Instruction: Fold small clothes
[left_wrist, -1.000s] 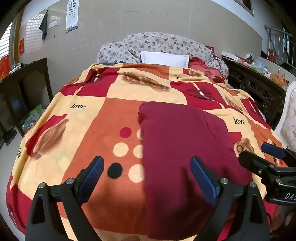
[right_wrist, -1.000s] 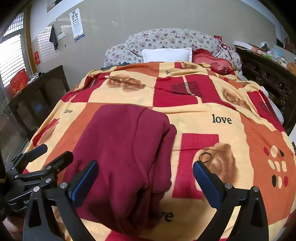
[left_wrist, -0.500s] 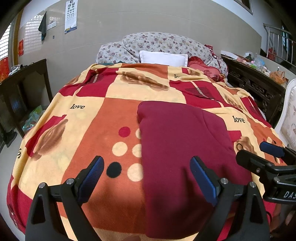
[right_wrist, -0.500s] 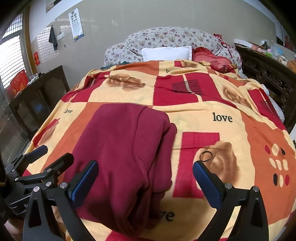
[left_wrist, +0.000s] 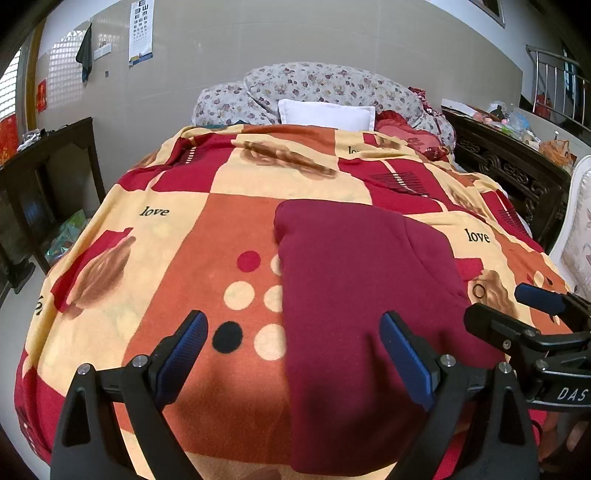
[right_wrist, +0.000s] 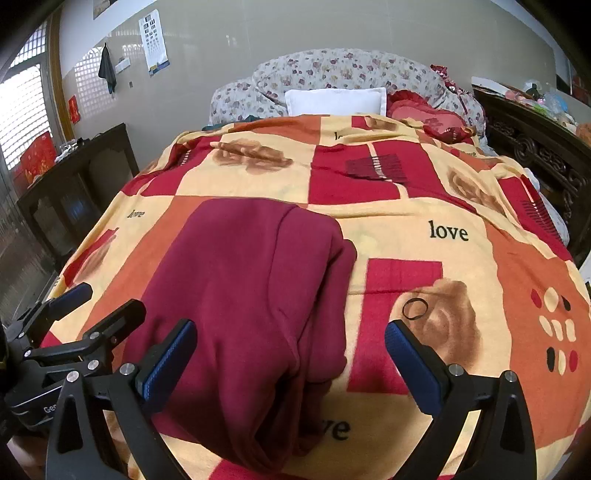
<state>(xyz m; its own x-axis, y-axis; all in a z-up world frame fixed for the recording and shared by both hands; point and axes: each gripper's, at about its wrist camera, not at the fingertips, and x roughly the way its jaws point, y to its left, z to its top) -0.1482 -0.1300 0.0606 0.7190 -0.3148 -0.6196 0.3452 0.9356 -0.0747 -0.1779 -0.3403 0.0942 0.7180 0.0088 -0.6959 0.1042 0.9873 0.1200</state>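
Across the bed lies a patchwork blanket of red, orange and cream squares printed with "love", and on it rests the folded maroon garment, a long rectangle running from the near edge toward the middle of the bed. From the left wrist view it fills the span from 6 o'clock up past centre toward 1 o'clock; from the right wrist view it sits at 7 to 9 o'clock, its right side doubled over in a thick fold.

Both tools hover above the near edge, touching nothing. The left gripper has its jaws spread wide and empty, its right finger over the cloth and its left one over the dotted orange square. The right gripper is likewise spread and empty, straddling the garment's right fold and the bare blanket beside it. Each shows at the other's frame edge, the right one at 4 o'clock of the left view with part of a hand beneath it.

A small black ring lies on the blanket just right of the garment, apart from it. At 12 o'clock a white pillow leans on a floral quilt bundle, with a red cushion beside. Dark wooden furniture flanks the bed at 9 o'clock, a carved dark sideboard at 2 o'clock carries cluttered items too small to tell. An eye chart hangs on the wall at 11 o'clock.
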